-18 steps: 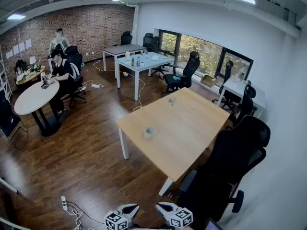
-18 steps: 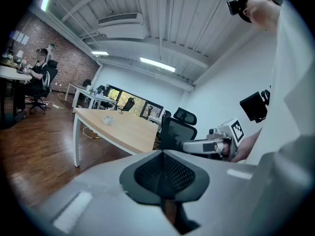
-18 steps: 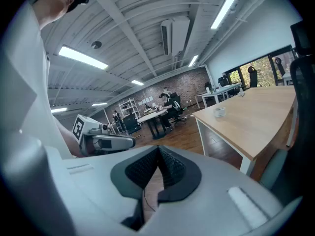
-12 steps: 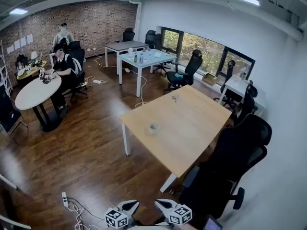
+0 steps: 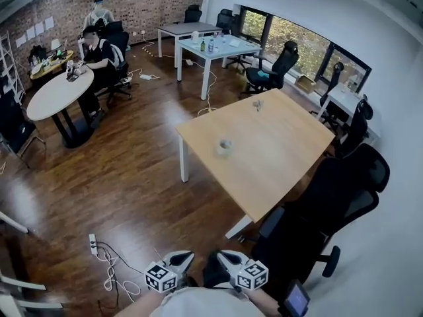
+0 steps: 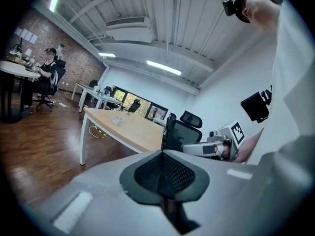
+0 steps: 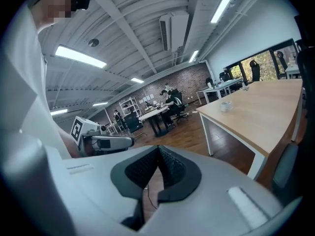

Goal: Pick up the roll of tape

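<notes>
Both grippers are seen higher in the head view than before, and the table is drawn nearer.
One small whitish roll of tape [image 5: 225, 146] lies flat on one light wooden rectangular table [image 5: 277, 170], set on a dark plank floor [image 5: 132, 190]. Two grippers are held low, side by side, well apart from the tape: the left gripper [image 5: 181, 258] and the right gripper [image 5: 225, 257] are both clenched, empty.
</notes>
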The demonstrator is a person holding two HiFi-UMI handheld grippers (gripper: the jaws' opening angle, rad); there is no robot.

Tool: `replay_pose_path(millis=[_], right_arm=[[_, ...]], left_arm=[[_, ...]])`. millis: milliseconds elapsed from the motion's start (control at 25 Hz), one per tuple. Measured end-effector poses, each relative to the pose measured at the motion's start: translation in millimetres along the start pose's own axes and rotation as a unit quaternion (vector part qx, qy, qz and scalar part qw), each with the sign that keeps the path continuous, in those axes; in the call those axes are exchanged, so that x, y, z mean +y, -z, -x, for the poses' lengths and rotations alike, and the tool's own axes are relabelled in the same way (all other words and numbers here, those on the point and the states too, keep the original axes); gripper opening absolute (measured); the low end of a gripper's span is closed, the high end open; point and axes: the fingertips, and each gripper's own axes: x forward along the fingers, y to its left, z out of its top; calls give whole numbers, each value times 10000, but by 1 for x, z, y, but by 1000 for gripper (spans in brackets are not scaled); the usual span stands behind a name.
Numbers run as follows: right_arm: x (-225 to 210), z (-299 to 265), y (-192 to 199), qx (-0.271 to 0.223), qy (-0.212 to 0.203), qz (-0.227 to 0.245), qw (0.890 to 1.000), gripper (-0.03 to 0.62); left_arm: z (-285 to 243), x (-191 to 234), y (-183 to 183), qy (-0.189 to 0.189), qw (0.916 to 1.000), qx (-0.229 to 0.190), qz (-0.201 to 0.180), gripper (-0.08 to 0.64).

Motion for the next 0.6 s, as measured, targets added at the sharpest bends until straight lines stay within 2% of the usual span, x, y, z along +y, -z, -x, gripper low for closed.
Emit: replay_pose_path(millis=[240,600], right_arm=[[-32,-27,-21,84,-234,-11,9997,5],[-112,-54,-77,-45,-400,-56,9992,6]], left_arm=[[-17,28,-14,-286,9994,142,106,5],[-93,71,-66,-455,9987,200,-64,5]])
